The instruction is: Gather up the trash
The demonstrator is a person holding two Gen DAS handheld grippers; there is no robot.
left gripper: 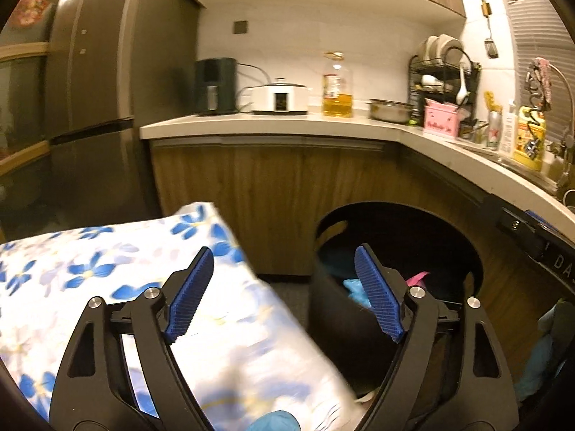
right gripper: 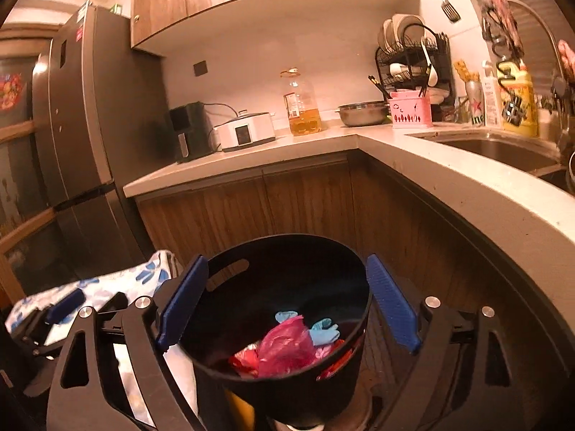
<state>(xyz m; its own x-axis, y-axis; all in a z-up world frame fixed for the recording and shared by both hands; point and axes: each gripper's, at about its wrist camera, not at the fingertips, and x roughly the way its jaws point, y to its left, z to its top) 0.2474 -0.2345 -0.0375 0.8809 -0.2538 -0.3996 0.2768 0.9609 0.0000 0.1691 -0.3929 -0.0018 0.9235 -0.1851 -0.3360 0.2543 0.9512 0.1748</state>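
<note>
A black trash bin (right gripper: 287, 380) stands on the floor by the counter corner. It holds a pink plastic bag (right gripper: 284, 344), blue gloves (right gripper: 323, 330) and red wrappers (right gripper: 244, 357). My right gripper (right gripper: 287, 309) is open and empty, its blue pads on either side of the bin's rim. My left gripper (left gripper: 284, 294) is open and empty, over the edge of a table with a blue flowered cloth (left gripper: 107, 280). The bin (left gripper: 341, 327) lies to its right. A blue glove (left gripper: 276, 422) lies on the cloth at the bottom edge.
A wooden cabinet front (left gripper: 273, 194) and an L-shaped counter (right gripper: 467, 186) close in the bin behind and to the right. The counter carries an oil bottle (right gripper: 302, 104), a cooker (right gripper: 248, 131), a dish rack (right gripper: 413, 57) and a sink (right gripper: 496, 151). A fridge (right gripper: 90, 125) stands left.
</note>
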